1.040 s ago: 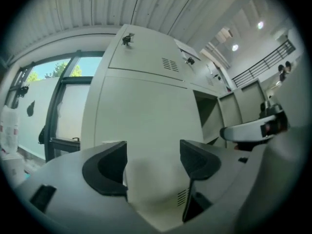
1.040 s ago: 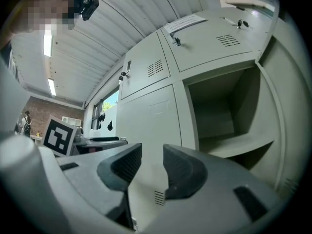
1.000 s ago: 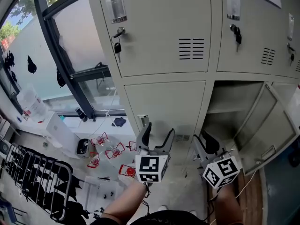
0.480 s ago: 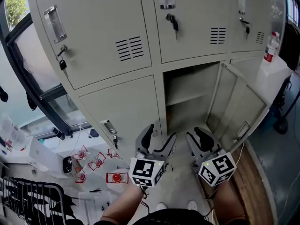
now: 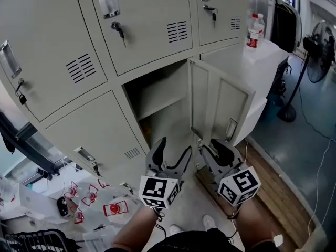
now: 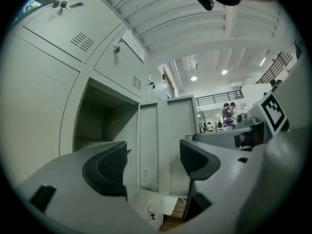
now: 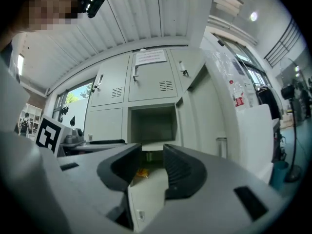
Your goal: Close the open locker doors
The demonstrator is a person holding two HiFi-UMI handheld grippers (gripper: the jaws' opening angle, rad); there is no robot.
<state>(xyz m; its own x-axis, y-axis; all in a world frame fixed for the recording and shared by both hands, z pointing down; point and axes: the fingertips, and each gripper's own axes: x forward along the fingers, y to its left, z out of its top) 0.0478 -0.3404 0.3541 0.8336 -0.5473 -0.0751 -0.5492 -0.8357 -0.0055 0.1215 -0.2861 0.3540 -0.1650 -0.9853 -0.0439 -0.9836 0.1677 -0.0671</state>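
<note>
Locker door (image 5: 219, 106) stands open beside its compartment (image 5: 157, 94); 2 grippers empty.
1 door hangs swung out from the compartment's right edge, roughly square to the locker face, so a leftward push should shut it. The left gripper (image 5: 173, 148) sits below the compartment, the right gripper (image 5: 218, 150) below and right of it, near the door's lower edge but not touching. Both sets of jaws are spread with nothing between them; judged reason: a push needs no grasp. Neighbouring doors (image 5: 142, 25) above and left of the compartment appear shut.
</note>
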